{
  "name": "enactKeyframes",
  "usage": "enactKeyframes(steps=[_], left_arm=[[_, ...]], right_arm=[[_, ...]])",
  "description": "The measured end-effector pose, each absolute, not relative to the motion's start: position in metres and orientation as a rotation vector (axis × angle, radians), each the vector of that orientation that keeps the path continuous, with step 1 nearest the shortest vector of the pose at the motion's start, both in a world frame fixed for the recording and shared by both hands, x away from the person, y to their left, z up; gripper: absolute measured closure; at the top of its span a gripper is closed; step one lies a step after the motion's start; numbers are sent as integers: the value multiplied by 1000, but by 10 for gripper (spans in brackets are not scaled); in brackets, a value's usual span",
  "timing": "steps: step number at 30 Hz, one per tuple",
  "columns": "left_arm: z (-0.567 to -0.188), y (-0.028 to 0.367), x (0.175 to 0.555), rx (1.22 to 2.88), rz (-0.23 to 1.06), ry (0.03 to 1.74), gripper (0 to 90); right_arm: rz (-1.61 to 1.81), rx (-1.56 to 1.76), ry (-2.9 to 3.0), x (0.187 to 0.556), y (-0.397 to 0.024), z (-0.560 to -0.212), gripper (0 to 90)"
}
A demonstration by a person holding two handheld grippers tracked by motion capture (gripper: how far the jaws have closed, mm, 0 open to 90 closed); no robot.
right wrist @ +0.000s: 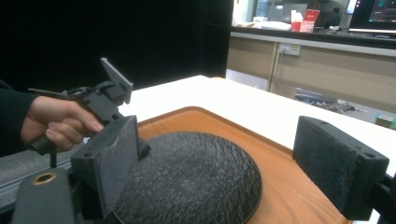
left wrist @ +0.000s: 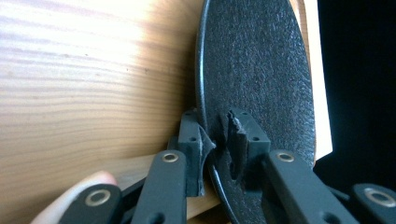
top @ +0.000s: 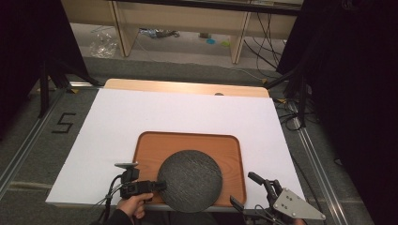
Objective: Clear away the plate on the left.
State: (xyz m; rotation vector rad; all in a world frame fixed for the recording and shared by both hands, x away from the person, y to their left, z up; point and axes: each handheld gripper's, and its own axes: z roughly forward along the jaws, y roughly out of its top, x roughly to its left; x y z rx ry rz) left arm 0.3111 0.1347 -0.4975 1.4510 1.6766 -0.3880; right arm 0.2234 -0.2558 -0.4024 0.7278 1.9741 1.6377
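A round black plate [top: 190, 180] with a rough surface lies on the near half of a brown wooden tray [top: 187, 143] and reaches over the tray's front rim. My left gripper [top: 162, 186] lies level at the plate's left rim. In the left gripper view the jaws [left wrist: 219, 140] straddle that rim [left wrist: 205, 70], slightly apart, and the pads do not clamp it. My right gripper [top: 246, 190] rests off the tray's front right corner, wide open and holding nothing. Its pads [right wrist: 112, 158] frame the plate [right wrist: 196, 177], with the other hand [right wrist: 56, 121] beyond.
The tray sits on a white sheet [top: 187, 108] that covers a wooden table [top: 187, 86]. Black curtains flank both sides. Cables [top: 291, 117] run on the floor at the right, and a taped "5" [top: 63, 123] marks the floor at the left.
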Motion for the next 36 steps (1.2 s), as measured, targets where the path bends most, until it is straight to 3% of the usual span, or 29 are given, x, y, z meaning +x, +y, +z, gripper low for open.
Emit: enactKeyframes(steps=[36], left_arm=[[-493,126,306,1499,-332,1673,726]], right_arm=[[1653,744,1966,224,-255,-404,159]])
